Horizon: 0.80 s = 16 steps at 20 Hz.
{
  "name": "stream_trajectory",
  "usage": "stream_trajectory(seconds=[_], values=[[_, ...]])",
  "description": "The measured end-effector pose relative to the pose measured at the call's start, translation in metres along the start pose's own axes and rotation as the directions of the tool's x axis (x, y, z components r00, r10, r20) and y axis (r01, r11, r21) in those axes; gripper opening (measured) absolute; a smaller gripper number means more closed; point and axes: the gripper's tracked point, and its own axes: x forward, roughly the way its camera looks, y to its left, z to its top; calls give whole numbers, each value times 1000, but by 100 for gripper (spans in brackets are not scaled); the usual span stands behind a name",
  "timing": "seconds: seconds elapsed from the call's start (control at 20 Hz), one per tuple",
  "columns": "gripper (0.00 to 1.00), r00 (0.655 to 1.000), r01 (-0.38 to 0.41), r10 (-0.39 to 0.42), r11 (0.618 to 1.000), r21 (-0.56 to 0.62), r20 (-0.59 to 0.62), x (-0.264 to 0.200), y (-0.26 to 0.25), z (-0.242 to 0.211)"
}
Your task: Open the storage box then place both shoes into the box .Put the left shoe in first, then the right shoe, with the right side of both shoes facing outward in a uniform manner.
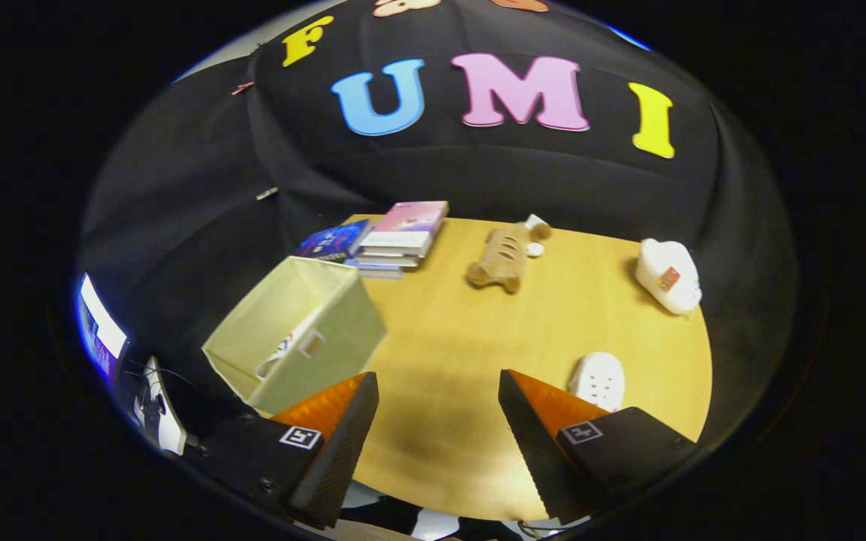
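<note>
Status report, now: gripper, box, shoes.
Gripper open, holding nothing, above bare table. Storage box open, beside left finger. One white shoe by right finger, another beyond. Nothing blocking.

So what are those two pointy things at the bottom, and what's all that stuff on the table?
Those are the two fingers of a grabbing tool that a person holds. A camera rides on it, looking forward. The fingers are apart, holding nothing. Below is a round wooden table. Beside one finger is an open pale green fabric box; beside the other, a white holey clog. Farther off lie a second white shoe, a brown plush toy and stacked books.
</note>
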Motion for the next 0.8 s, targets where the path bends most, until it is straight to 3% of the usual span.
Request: stream_trajectory(seconds=[0.35, 0.8], values=[[99, 984, 156, -151, 986, 53, -92, -7, -156, -70], [99, 960, 177, -161, 983, 55, -230, 48, -198, -134]])
